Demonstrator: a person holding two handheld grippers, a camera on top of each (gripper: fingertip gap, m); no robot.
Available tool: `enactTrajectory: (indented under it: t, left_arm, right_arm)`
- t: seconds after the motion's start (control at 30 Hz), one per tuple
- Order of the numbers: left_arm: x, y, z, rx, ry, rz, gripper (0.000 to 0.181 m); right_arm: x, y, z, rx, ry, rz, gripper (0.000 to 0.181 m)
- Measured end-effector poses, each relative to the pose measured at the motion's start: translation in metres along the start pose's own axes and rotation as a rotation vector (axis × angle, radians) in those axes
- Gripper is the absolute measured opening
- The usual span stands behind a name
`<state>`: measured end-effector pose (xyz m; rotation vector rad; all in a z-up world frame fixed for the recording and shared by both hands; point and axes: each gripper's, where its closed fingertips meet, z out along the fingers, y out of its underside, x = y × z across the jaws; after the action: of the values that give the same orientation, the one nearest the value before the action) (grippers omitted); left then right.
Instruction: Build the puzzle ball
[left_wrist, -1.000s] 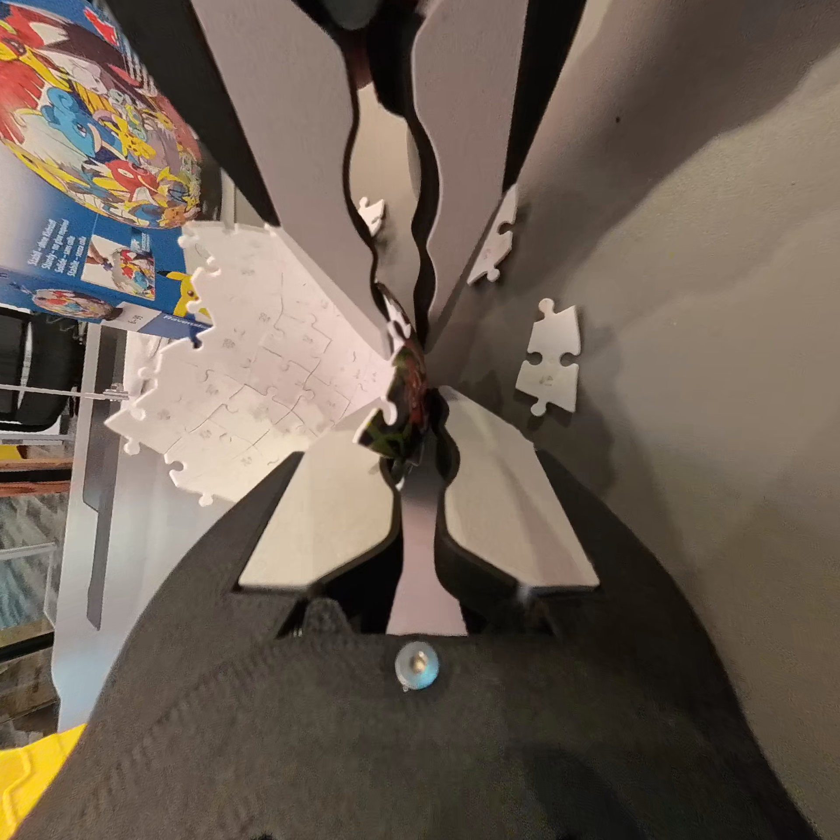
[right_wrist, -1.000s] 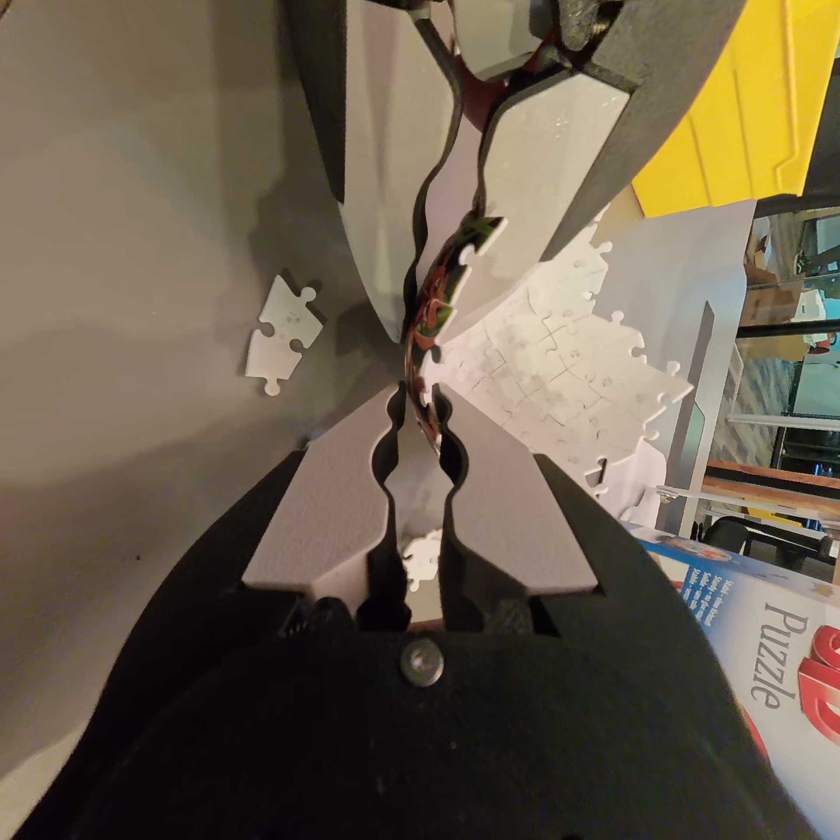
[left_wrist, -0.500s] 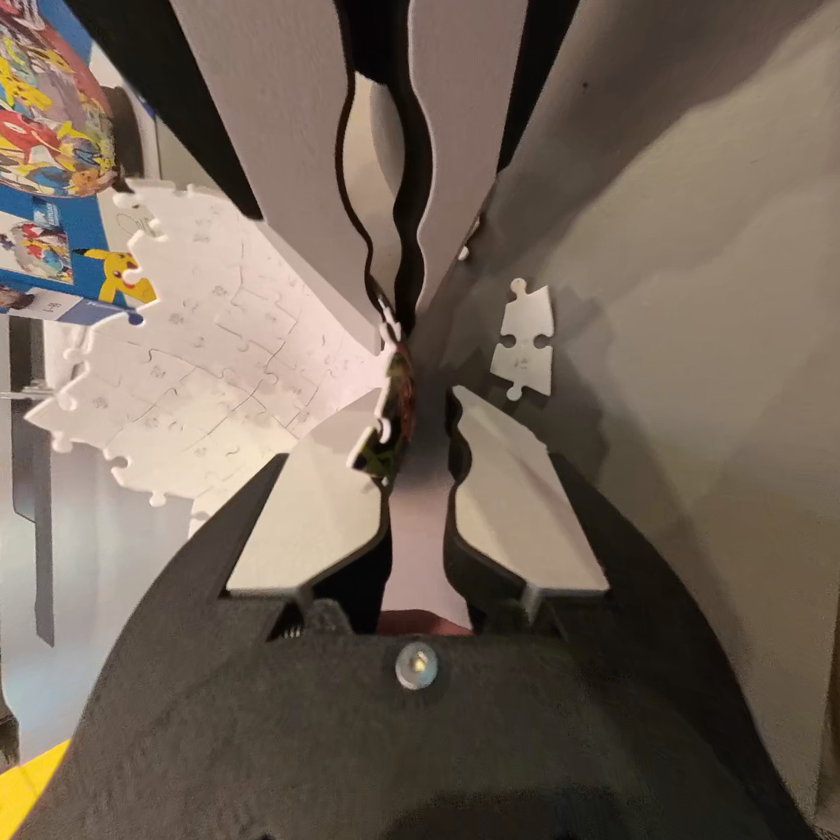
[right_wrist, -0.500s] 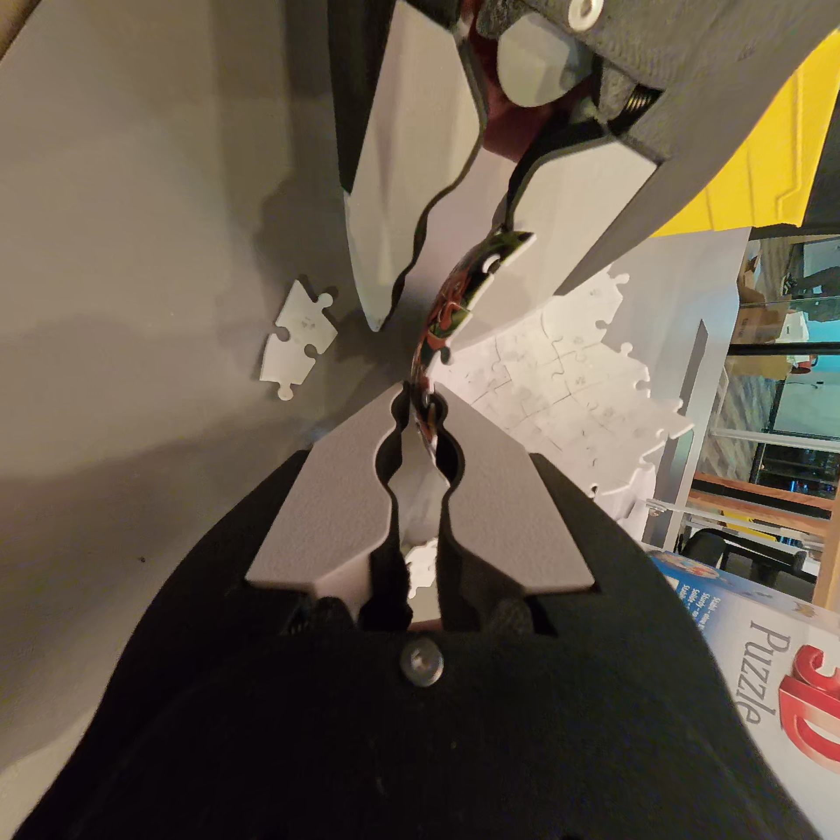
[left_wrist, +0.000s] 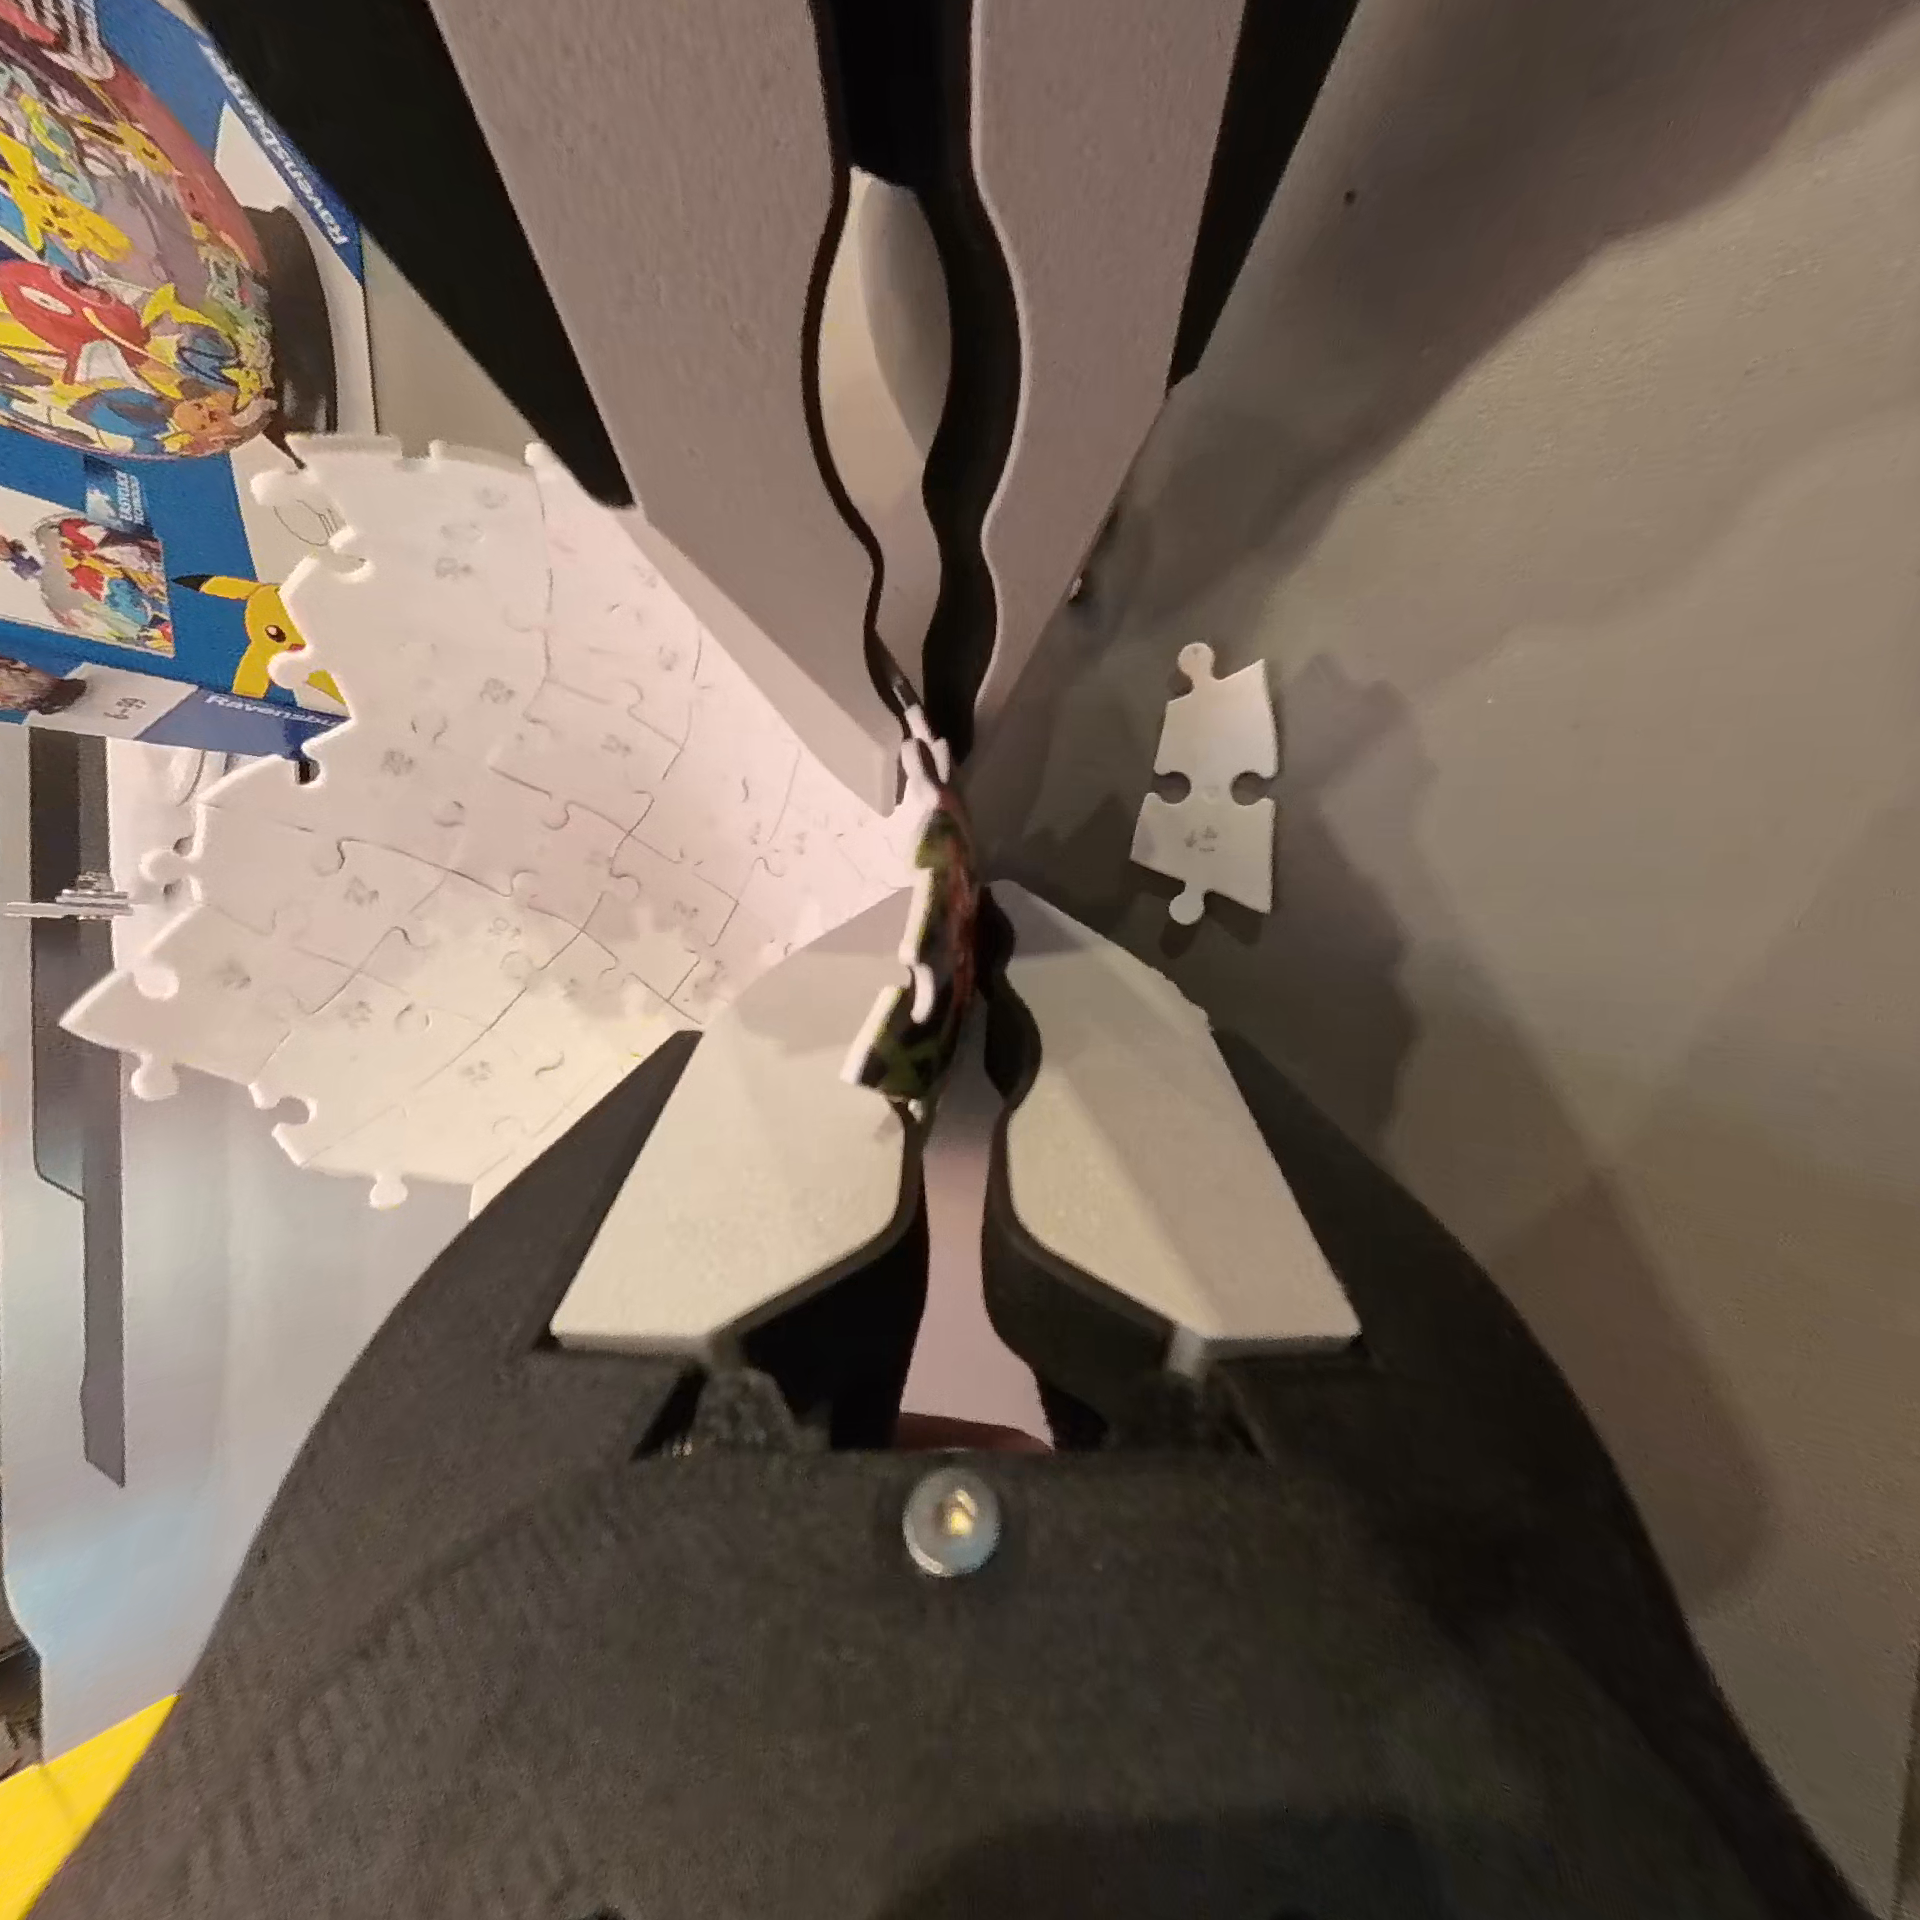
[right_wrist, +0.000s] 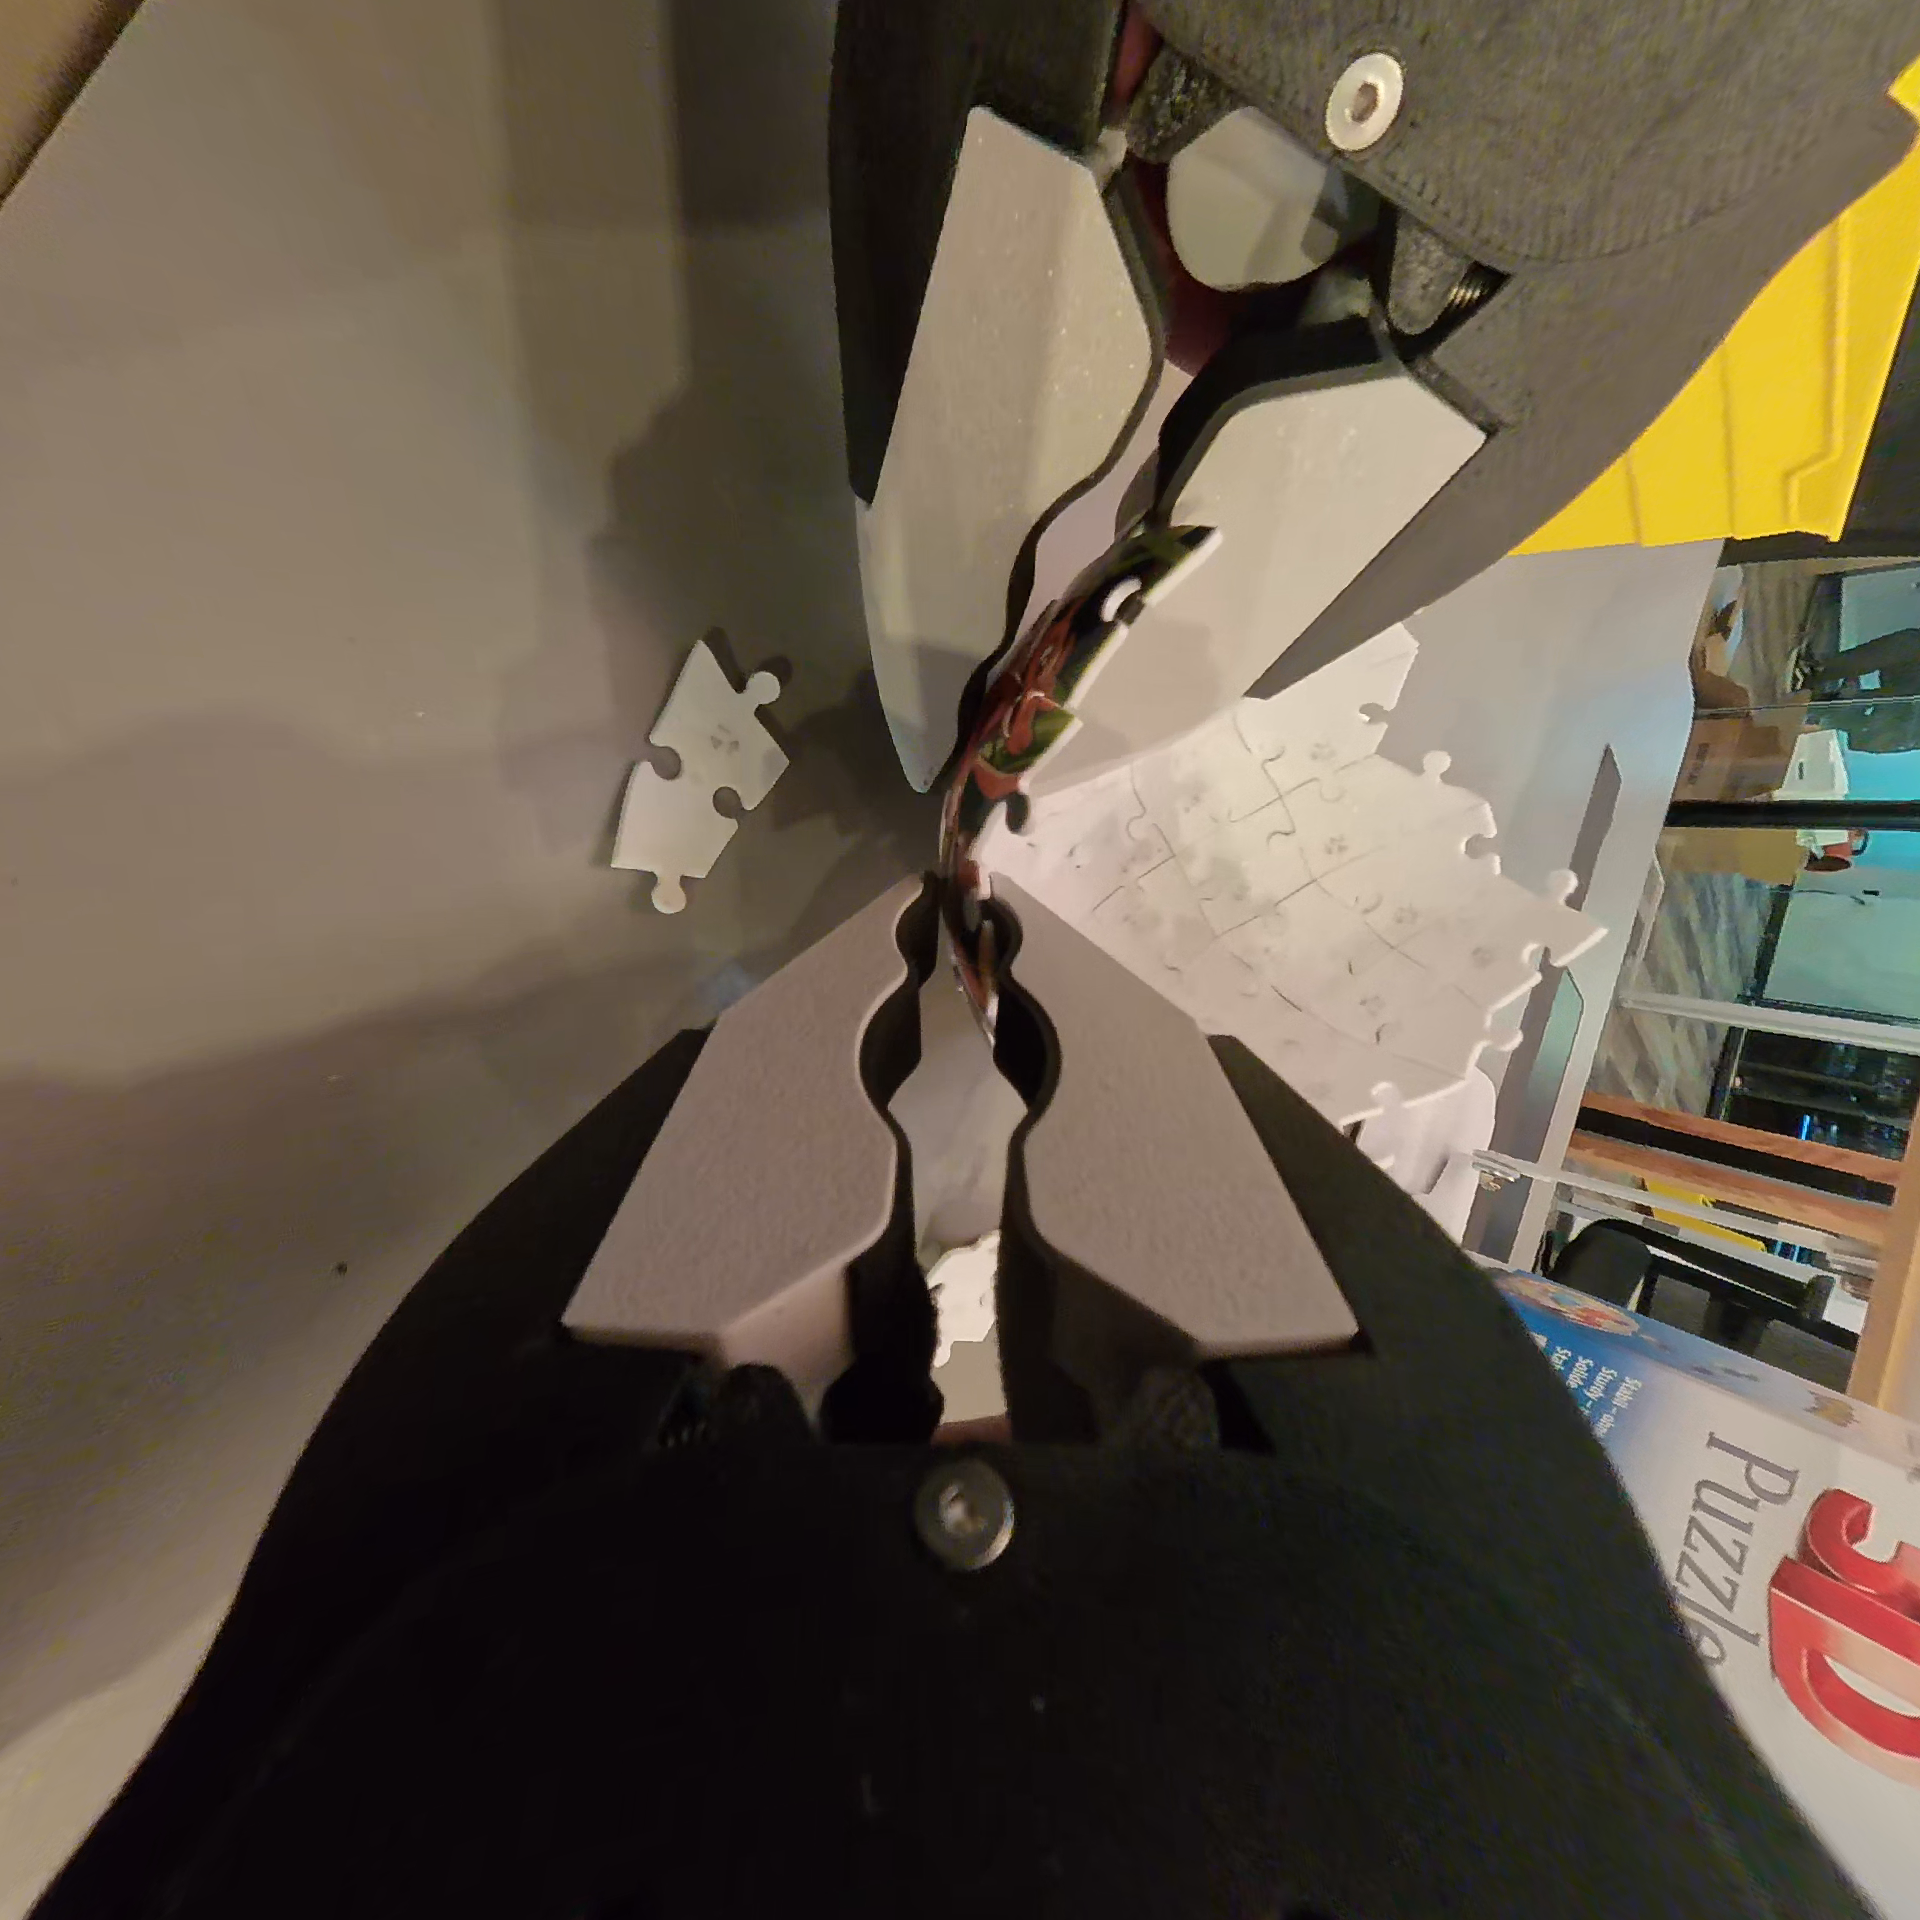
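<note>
Left tool (left_wrist: 961, 997) now parted | right tool (right_wrist: 961, 914) clamps puzzle shell (left_wrist: 468, 883) | one loose pair (left_wrist: 1210, 790)

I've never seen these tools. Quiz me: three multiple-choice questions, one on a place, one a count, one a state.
1. The loose white pieces lie: A on a chair; B on the grey table; C in a cup.
2. They are: A two joined; B five; C nine.
3. The right hand-held gripper is: A wide open; B shut on the puzzle section's edge; C holding a pen.
Answers: B, they lie flat on grey; A, one seam shows; B, it pinches the edge.
</note>
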<state>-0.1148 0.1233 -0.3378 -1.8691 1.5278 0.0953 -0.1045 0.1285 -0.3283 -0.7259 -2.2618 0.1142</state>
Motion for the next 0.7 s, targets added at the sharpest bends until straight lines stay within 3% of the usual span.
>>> enactTrajectory:
  t: [0.37, 0.7]
  left_arm:
    - [-0.001, 0.002, -0.001, -0.002, -0.019, -0.037, 0.007]
    - [-0.005, 0.002, -0.012, 0.012, -0.056, -0.059, 0.022]
  right_arm:
    - [0.006, 0.006, -0.006, -0.016, 0.019, 0.040, 0.015]
    - [0.012, -0.003, -0.038, 0.024, 0.061, 0.103, 0.016]
